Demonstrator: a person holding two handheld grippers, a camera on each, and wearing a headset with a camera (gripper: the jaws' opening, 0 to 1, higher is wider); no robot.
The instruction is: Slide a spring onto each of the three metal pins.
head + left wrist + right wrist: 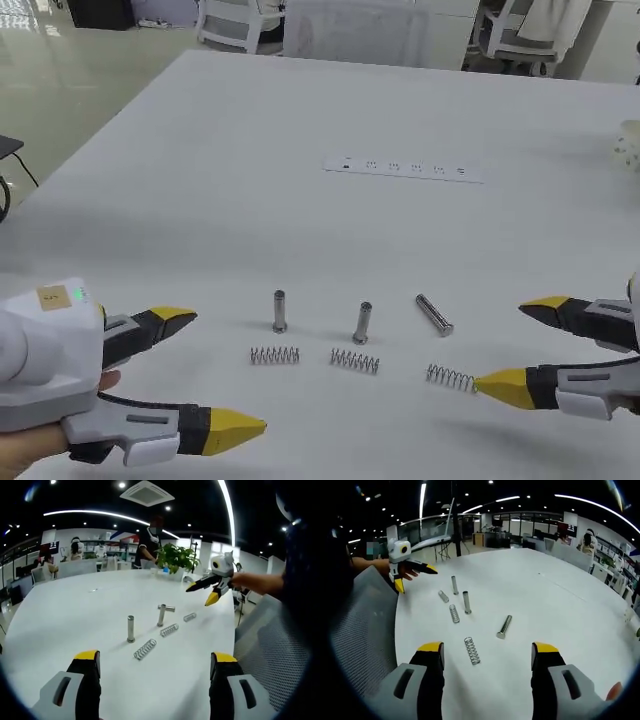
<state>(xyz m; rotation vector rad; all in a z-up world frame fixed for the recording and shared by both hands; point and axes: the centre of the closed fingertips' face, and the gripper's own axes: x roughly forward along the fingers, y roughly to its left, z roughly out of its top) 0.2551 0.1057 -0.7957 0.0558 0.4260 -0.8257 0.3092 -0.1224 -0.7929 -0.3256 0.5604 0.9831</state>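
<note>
The middle pin (pixel 362 322) stands on the counter (pixel 200 220). The left pin (pixel 279 310) stands to its left; the right pin (pixel 434 314) lies flat to its right. The middle spring (pixel 354 361) lies just in front of the middle pin, the left spring (pixel 274 355) in front and left, the right spring (pixel 449 377) in front and right. The strip (pixel 403 168) lies well behind the middle pin. The left claw (pixel 230 372) is off to its left, the right claw (pixel 498 344) off to its right.

Three pins (pixel 279 310) (pixel 362 322) (pixel 434 314) — three springs (pixel 274 355) (pixel 354 361) (pixel 449 377)
</note>
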